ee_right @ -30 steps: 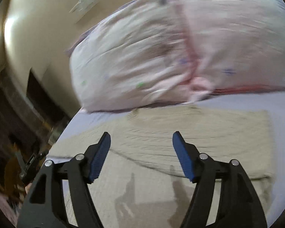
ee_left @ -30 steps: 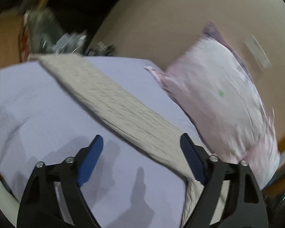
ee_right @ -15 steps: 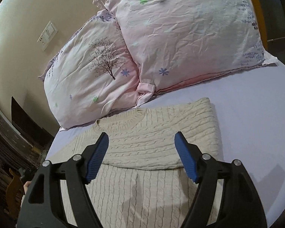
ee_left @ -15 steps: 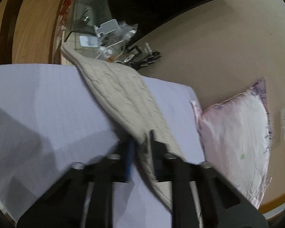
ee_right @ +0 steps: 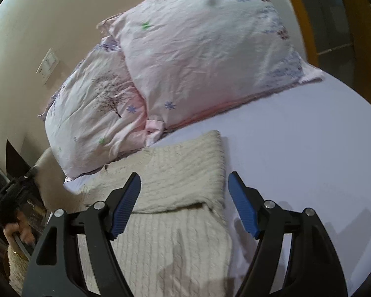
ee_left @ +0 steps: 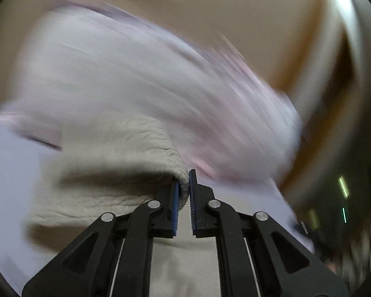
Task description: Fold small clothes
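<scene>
Left claw (ee_left: 183,185) is pinched nearly closed on a fold of the cream cable-knit sweater (ee_left: 116,153), the knit bunched between its blue pads (ee_left: 175,198) and lifted off the layer below; that view is heavily blurred. Right claw (ee_right: 184,205) hangs wide open over the same sweater (ee_right: 175,225), gripping nothing, its pads apart above the folded-over upper part. The sweater lies on the bed's lilac sheet (ee_right: 296,153), its top edge just beside two pink patterned pillows (ee_right: 197,57) that lean against the beige wall (ee_right: 37,19). A light switch (ee_right: 48,65) sits on that wall.
</scene>
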A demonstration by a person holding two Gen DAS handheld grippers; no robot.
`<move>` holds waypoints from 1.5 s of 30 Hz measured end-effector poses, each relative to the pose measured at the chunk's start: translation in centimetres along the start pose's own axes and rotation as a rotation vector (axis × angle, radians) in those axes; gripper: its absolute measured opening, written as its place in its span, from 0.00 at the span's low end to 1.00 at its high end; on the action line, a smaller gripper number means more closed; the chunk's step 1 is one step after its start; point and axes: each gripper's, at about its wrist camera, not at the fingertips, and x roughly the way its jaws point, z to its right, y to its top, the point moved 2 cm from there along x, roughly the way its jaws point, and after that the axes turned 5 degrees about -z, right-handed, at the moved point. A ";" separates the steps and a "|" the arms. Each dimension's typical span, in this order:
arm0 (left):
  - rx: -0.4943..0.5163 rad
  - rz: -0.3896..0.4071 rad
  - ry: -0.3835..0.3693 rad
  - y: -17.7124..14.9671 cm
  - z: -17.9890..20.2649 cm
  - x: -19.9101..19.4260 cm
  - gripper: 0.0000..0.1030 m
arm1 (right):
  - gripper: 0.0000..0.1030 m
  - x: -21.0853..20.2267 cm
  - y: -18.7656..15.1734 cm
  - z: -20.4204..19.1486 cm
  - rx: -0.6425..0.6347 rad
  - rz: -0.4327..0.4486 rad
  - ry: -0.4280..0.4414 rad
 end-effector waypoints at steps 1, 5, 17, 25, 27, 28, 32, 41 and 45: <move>0.058 -0.088 -0.039 -1.3 2.6 2.9 0.06 | 0.71 -0.1 -0.3 0.4 0.006 -0.009 -0.004; 0.213 -0.282 -0.063 -6.7 7.6 7.9 0.06 | 0.71 -1.9 -1.7 1.4 -0.013 -0.038 0.001; 0.006 -0.104 0.046 -14.0 -3.0 -14.9 0.75 | 0.81 -9.6 -11.4 4.1 -0.070 -0.239 0.338; -0.266 -0.151 0.022 -24.5 -9.6 -18.8 0.81 | 0.78 -6.9 -18.9 6.6 0.051 -0.507 0.350; -0.302 -0.169 -0.020 -25.7 -10.3 -17.4 0.81 | 0.70 -5.0 -19.7 7.2 0.133 -0.530 0.425; -0.314 -0.178 -0.048 -26.1 -10.4 -16.3 0.81 | 0.68 -4.3 -20.0 7.2 0.160 -0.534 0.464; -0.305 -0.205 -0.116 -27.6 -9.7 -13.7 0.79 | 0.23 -1.9 -21.0 6.5 0.205 -0.536 0.577; -0.353 -0.167 -0.276 -27.6 -8.9 -13.6 0.13 | 0.07 -5.7 -18.1 3.0 0.091 -0.360 0.717; -0.209 -0.088 -0.292 -22.3 -6.3 -15.7 0.13 | 0.07 -7.8 -12.2 -0.8 -0.033 -0.223 0.721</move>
